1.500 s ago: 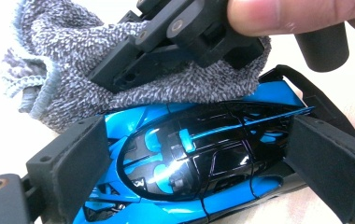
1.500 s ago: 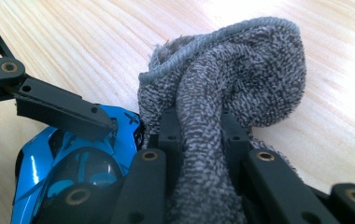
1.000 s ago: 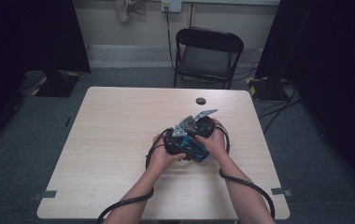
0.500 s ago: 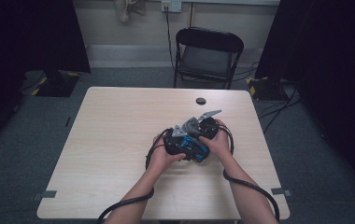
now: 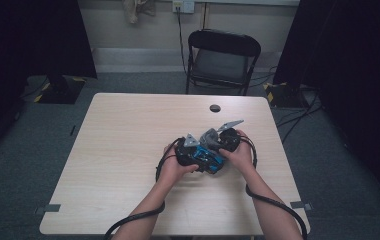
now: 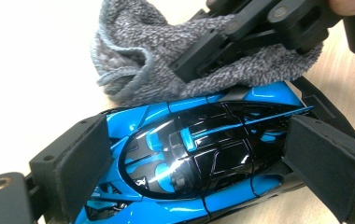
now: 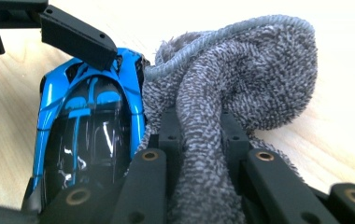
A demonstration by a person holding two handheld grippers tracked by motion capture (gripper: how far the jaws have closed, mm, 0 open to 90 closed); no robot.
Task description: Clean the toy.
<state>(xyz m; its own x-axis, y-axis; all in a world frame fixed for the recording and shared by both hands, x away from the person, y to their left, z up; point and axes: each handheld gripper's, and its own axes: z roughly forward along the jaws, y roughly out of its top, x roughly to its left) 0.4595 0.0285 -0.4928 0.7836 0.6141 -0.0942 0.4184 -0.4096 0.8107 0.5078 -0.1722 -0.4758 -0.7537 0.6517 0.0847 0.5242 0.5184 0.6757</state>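
While left tongs (image 6: pixel 194 163) clamp the car (image 6: pixel 199 154), right tongs (image 7: pixel 196 135) pinch the cloth (image 7: pixel 241 79).

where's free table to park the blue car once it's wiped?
The pale wooden table is bare across its left half, from the left edge to the left hand, and along the far edge beside the small black round disc. It is crowded at centre-right, where both tongs meet over the blue-and-black toy car and grey terry cloth.

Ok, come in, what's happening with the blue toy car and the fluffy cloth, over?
Left tool clamped on shiny blue-and-black toy car. Right tool shut on fluffy grey cloth, cloth pressed against car's side. Nothing in the way on pale wooden table.
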